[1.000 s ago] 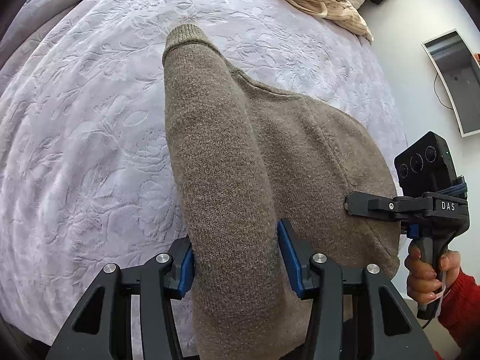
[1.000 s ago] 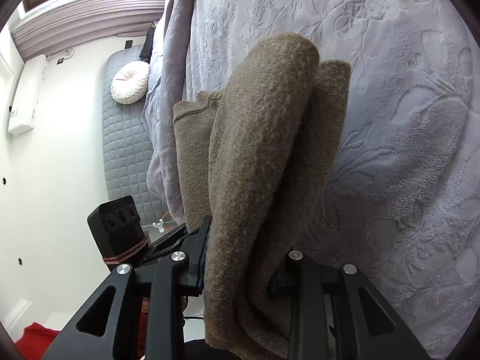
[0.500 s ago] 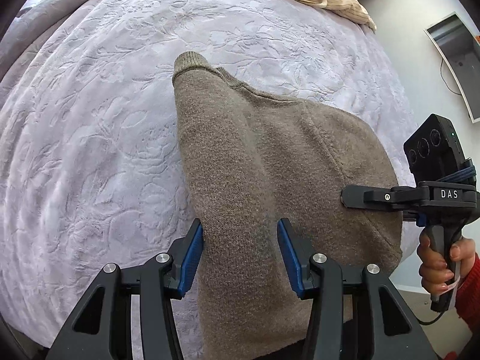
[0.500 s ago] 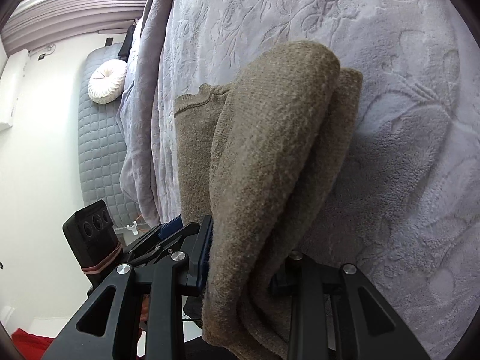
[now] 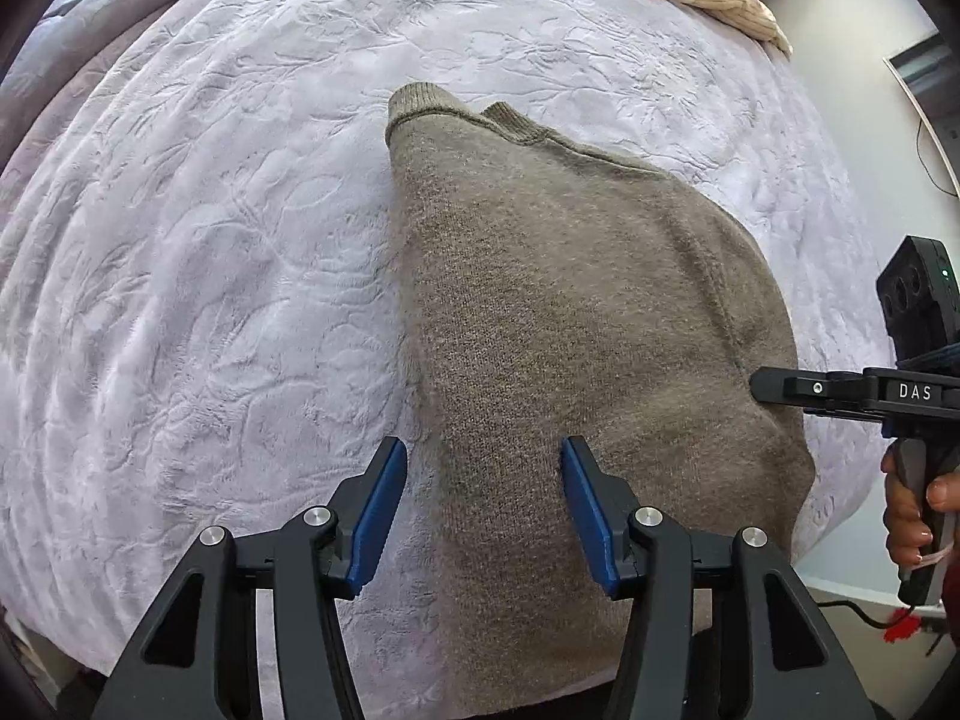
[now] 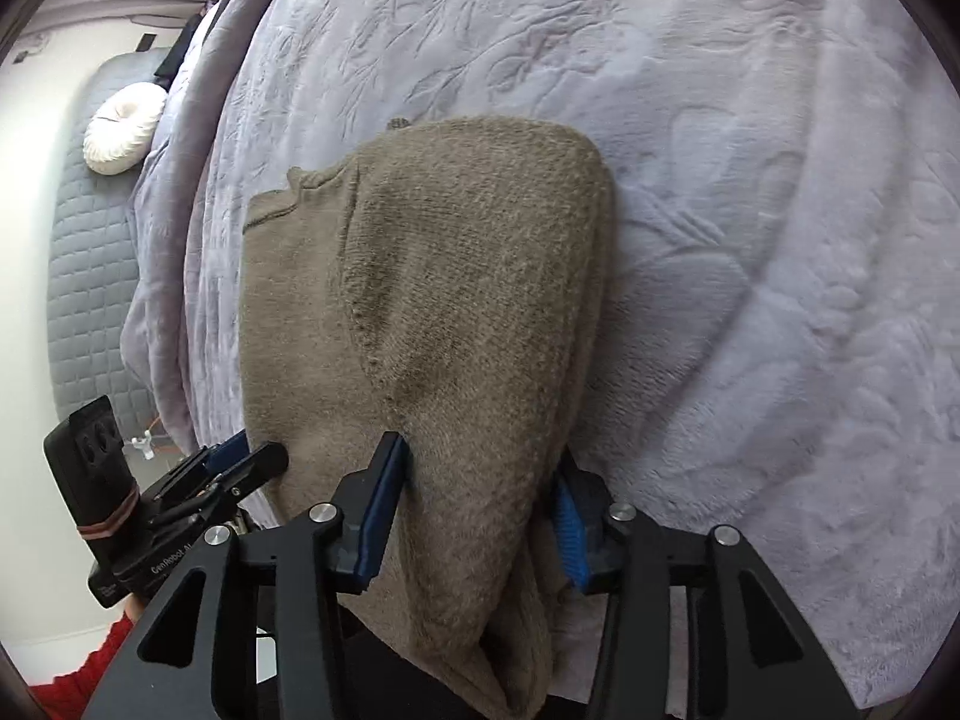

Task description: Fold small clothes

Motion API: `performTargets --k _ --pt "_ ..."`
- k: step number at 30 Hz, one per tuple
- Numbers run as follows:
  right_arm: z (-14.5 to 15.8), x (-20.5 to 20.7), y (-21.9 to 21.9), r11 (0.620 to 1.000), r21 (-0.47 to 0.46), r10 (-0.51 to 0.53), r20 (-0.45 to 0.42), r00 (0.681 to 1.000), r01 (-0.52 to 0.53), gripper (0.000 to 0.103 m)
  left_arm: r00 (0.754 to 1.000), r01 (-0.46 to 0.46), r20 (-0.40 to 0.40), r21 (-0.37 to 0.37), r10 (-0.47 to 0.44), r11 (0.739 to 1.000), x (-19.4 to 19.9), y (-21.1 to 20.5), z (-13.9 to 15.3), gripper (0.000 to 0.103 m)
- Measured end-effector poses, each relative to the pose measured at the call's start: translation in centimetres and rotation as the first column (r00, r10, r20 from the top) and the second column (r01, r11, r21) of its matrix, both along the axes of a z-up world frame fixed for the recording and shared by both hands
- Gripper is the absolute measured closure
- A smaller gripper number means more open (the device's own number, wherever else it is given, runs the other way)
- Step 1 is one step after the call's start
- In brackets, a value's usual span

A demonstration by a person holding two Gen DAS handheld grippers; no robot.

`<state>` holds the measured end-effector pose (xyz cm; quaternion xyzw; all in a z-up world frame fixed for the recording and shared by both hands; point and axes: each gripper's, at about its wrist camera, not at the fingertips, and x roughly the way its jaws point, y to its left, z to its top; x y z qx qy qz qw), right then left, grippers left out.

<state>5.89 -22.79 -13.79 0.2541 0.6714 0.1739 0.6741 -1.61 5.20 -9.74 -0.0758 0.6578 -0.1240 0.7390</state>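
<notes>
Lying folded on the lilac bedspread (image 5: 198,276), the brown sweater (image 5: 570,312) fills the left wrist view; the left gripper (image 5: 483,501) has just been opening, its blue pads (image 5: 378,516) clear of the knit between them. From the right wrist, the right gripper (image 6: 480,516) has just been opening too, with a thick fold of sweater (image 6: 456,300) bunched between its 2 pads (image 6: 379,510); whether they press on it I cannot tell.
</notes>
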Motion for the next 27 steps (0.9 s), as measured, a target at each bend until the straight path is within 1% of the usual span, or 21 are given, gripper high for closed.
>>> performTargets --k 2,4,5,6,7,9,12,15,19,21,24,26,27 --pt "0.5 -0.6 -1.0 0.999 -0.041 -0.019 0.011 1.000 0.020 0.057 1.000 -0.002 0.001 0.004 0.002 1.000 -0.1 0.1 0.1 0.048" --pt "1.0 -1.3 -2.0 0.997 -0.050 -0.053 0.016 0.998 0.053 0.070 1.000 -0.008 -0.002 0.008 0.008 1.000 -0.2 0.2 0.2 0.048" --pt "1.3 -1.5 -2.2 0.997 -0.054 -0.062 0.022 0.998 0.063 0.074 1.000 -0.010 -0.002 0.011 0.010 1.000 -0.3 0.2 0.3 0.048" --pt "1.7 -1.7 -2.1 0.996 -0.063 -0.062 0.032 0.998 0.064 0.081 1.000 -0.010 -0.002 0.016 0.010 1.000 -0.4 0.3 0.5 0.048" --pt "2.1 -2.0 -2.1 0.995 -0.081 -0.052 0.043 0.998 0.055 0.085 1.000 -0.011 0.000 0.021 0.011 1.000 -0.4 0.2 0.7 0.048" --pt "2.8 -2.6 -1.8 0.993 -0.112 -0.022 0.059 0.998 0.029 0.086 1.000 -0.008 0.007 0.029 0.007 1.000 -0.6 0.3 1.2 0.048" --pt "3.6 -3.4 -0.7 0.992 -0.127 0.016 0.081 0.997 -0.005 0.086 1.000 -0.003 0.015 0.035 0.003 0.999 -0.8 0.6 1.9 0.048" --pt "4.5 -4.2 0.3 0.990 -0.139 0.030 0.109 0.994 -0.015 0.086 1.000 -0.005 0.024 0.036 0.004 0.999 -1.0 0.7 2.5 0.048" --pt "5.6 -5.1 1.4 0.992 -0.129 0.025 0.140 0.990 -0.007 0.086 1.000 -0.007 0.027 0.037 0.006 0.999 -1.3 0.8 3.3 0.048" --pt "6.0 -5.5 2.2 0.994 -0.109 0.032 0.152 0.988 -0.015 0.086 1.000 0.001 0.023 0.038 -0.002 0.999 -1.5 0.6 3.3 0.048" --pt "5.6 -6.1 3.9 0.995 -0.088 0.069 0.142 0.987 -0.057 0.086 1.000 0.022 0.017 0.051 -0.023 0.998 -1.9 0.1 3.2 0.048" --pt "4.8 -6.3 4.9 0.990 -0.110 0.100 0.123 0.987 -0.087 0.086 0.999 0.041 0.002 0.069 -0.041 0.997 -2.2 -0.1 2.6 0.048" --pt "4.2 -6.3 5.2 0.986 -0.138 0.111 0.106 0.988 -0.096 0.086 0.999 0.047 -0.008 0.075 -0.046 0.996 -2.3 -0.3 2.3 0.048"
